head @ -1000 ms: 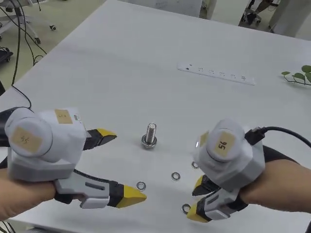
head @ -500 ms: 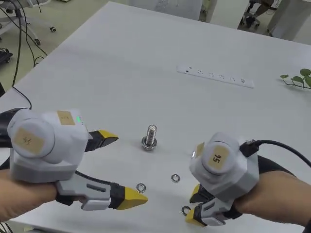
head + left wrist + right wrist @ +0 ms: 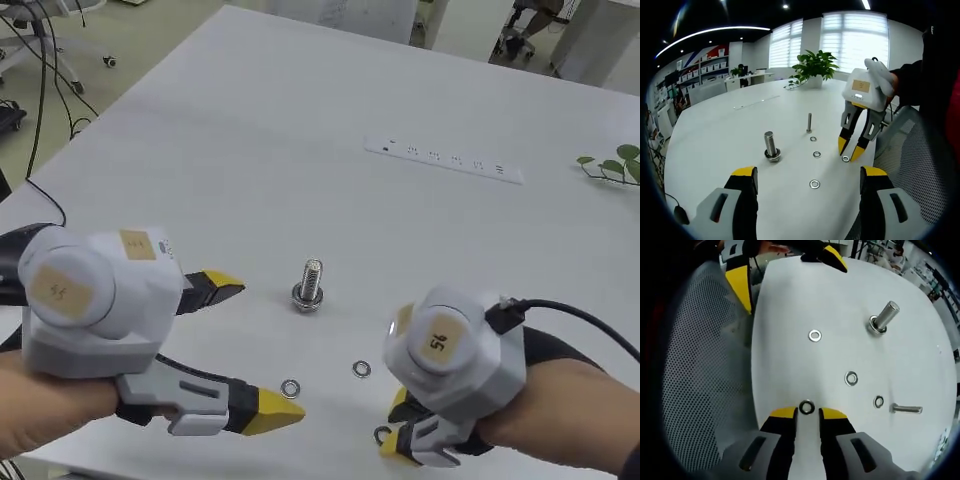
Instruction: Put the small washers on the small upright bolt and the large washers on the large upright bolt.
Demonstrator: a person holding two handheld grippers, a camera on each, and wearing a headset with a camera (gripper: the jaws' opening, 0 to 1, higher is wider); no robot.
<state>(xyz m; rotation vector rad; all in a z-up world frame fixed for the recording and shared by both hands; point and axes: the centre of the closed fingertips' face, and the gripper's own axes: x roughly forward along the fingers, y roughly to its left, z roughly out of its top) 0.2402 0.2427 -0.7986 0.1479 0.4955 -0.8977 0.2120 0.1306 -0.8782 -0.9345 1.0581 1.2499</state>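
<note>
I see the large bolt upright mid-worktop. My right claw, narrowly parted, holds nothing, tips flanking a flat washer near the worktop's edge; my left claw gapes wide, empty.

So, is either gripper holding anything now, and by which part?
Nothing is held. The left gripper is open and empty; the right gripper has open yellow tips either side of a flat silver metal washer.
</note>
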